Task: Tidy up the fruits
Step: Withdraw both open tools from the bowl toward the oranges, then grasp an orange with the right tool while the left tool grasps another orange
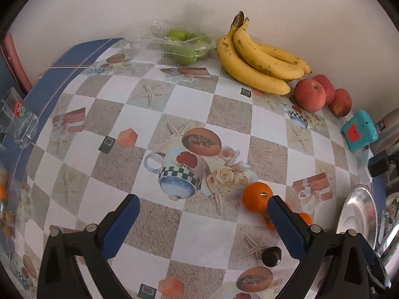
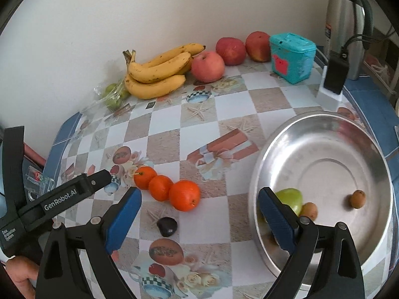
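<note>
three oranges (image 2: 166, 189) are lined up touching one another near the middle of the table. a small dark fruit (image 2: 167, 226) is seen just in front of them. a bunch of yellow, speckled bananas (image 2: 157, 71) is laid against the wall, with three red apples (image 2: 230, 54) beside it and green fruits in a clear pack (image 1: 183, 43) on its other side. a green fruit (image 2: 290, 199) and two small brown fruits (image 2: 333, 204) are held in the steel bowl (image 2: 324, 124).

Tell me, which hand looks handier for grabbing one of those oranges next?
Probably the left. The left gripper is open and one orange sits right by its fingertip. The right gripper, also open, hangs between the oranges and the metal bowl.
</note>
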